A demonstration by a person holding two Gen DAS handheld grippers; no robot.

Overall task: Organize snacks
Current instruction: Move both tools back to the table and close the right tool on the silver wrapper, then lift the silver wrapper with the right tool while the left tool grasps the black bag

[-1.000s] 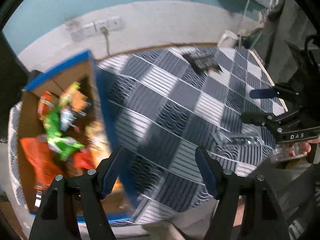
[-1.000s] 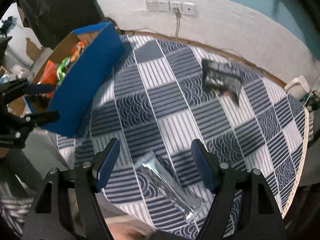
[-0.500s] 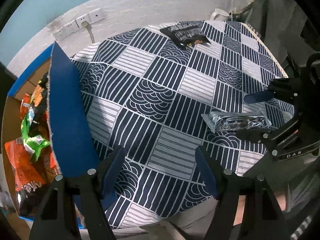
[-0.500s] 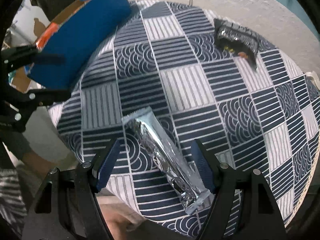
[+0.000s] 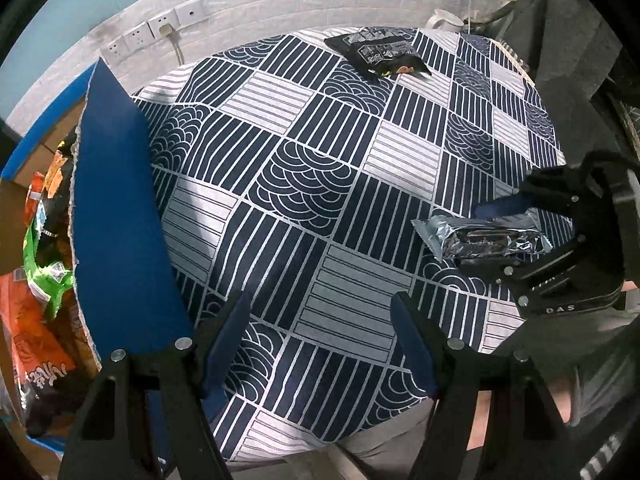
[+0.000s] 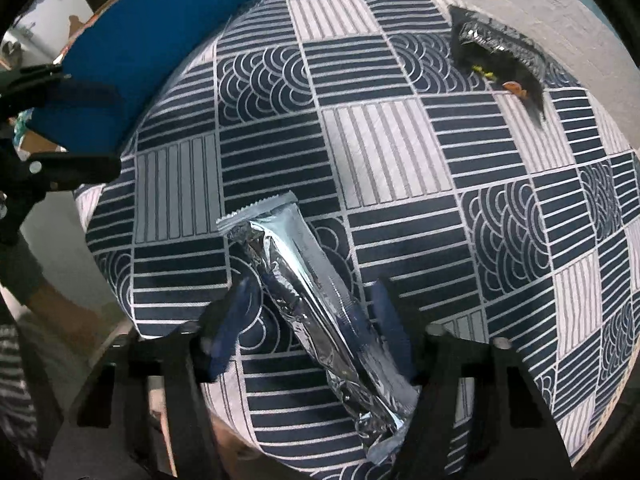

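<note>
Round table (image 5: 348, 332) draped in a navy-and-white patchwork cloth of stripes and wave arcs, seen from two gripper cameras. Long silver foil snack packet (image 6: 320, 300) lying flat on the cloth near the front edge, one crimped end pointing toward the table's middle. Right gripper (image 6: 316, 316) set down around this packet, blue-padded fingers (image 6: 236, 320) on either side of it, narrowed but with a visible gap on the left side; contact on the right side too blurred to tell. Same silver packet (image 5: 480, 236) visible from the left camera, lying between the right gripper's (image 5: 496, 236) two black arms at the table's right edge.

Left gripper (image 5: 320, 344) hovering above the near-left part of the table, jaws spread wide, nothing between them.

Black glossy snack bag (image 5: 380, 54) with yellow and orange print lying at the far side of the table, well apart from both grippers; also seen at upper right in the right camera (image 6: 500, 60).

Cardboard box with blue outer walls (image 5: 116, 232) standing just beside the table's left edge, holding orange and green snack bags (image 5: 40, 280). White brick wall with a row of power sockets (image 5: 156, 30) behind the table.
</note>
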